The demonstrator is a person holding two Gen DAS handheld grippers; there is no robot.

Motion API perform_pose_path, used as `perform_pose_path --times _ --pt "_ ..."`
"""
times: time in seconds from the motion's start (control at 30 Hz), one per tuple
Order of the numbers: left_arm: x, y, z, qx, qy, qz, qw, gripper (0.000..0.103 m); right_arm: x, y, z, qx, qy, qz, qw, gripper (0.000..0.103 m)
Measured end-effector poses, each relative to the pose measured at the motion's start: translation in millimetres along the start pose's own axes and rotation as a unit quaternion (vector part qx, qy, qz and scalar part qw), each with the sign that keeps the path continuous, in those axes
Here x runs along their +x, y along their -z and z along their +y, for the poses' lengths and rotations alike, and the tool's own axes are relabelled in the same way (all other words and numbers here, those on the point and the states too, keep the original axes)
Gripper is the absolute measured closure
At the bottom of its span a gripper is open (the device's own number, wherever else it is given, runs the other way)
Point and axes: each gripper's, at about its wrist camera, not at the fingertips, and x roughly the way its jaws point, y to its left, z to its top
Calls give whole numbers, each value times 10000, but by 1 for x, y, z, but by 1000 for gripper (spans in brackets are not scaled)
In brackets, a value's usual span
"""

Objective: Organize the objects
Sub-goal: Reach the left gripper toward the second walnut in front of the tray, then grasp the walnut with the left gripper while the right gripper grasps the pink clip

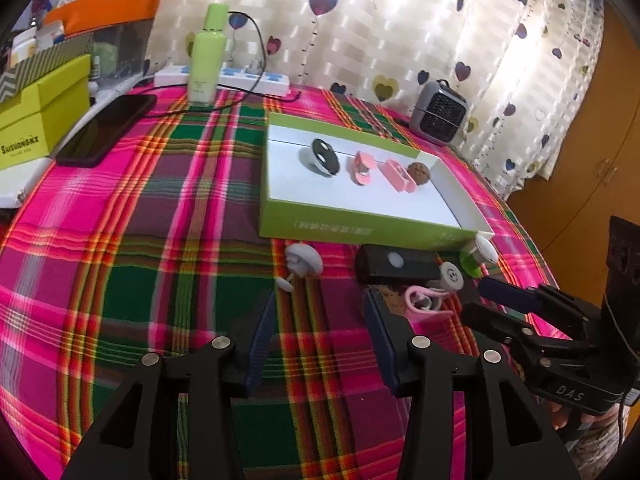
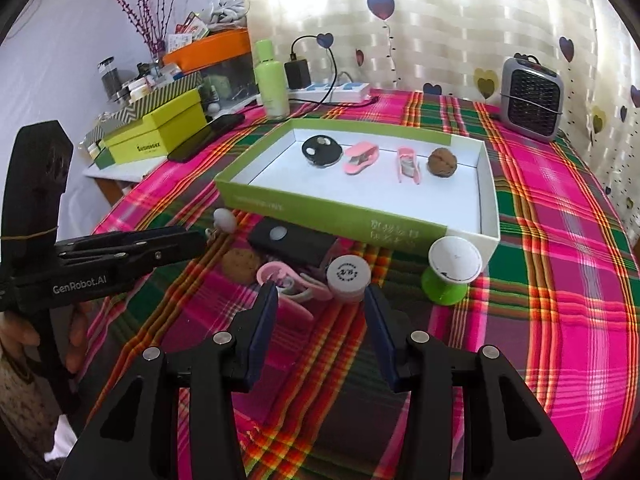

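Observation:
A green-sided tray [image 2: 490, 184] [image 1: 360, 222] holds a black round disc [image 2: 322, 151], a pink stapler [image 2: 361, 157], a pink clip [image 2: 407, 165] and a walnut [image 2: 442, 162]. In front of it lie a black box [image 2: 292, 242], a second walnut [image 2: 239, 265], a pink clip [image 2: 286, 280], a small white jar [image 2: 347, 277], a green spool with a white top [image 2: 452, 268] and a white hook [image 1: 303, 261]. My right gripper [image 2: 320, 312] is open just before the jar. My left gripper [image 1: 320, 320] is open and empty, near the hook.
At the back stand a green bottle [image 1: 207, 54], a power strip [image 1: 224, 77], a phone [image 1: 106, 130], yellow-green boxes [image 1: 42, 116] and a small grey heater [image 2: 530, 98]. A plaid cloth [image 2: 560, 280] covers the table.

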Motion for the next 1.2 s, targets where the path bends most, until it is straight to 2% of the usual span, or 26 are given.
perform_pose_path --times 0.23,0.53,0.77,0.8,0.9,0.93,1.2 --pt "3 2 -15 221 235 58 9995 59 0 2 -1 16 52 39 10000 57" --pt "15 2 -35 559 297 215 9978 59 -2 1 -8 116 153 13 9998 57" --pt "24 -3 -38 599 270 258 9975 59 -3 1 -12 198 132 -4 9997 57" --pt "24 -3 -38 591 261 259 9976 59 -2 1 -13 218 122 4 9997 57" --pt "25 -3 -39 584 244 262 9977 74 -1 1 -15 248 152 29 9996 57" --pt "25 -3 -38 582 242 271 9976 75 -1 1 -14 249 145 31 9996 57" --pt "22 -2 -33 450 220 257 9984 76 -2 0 -10 168 79 16 9998 57"
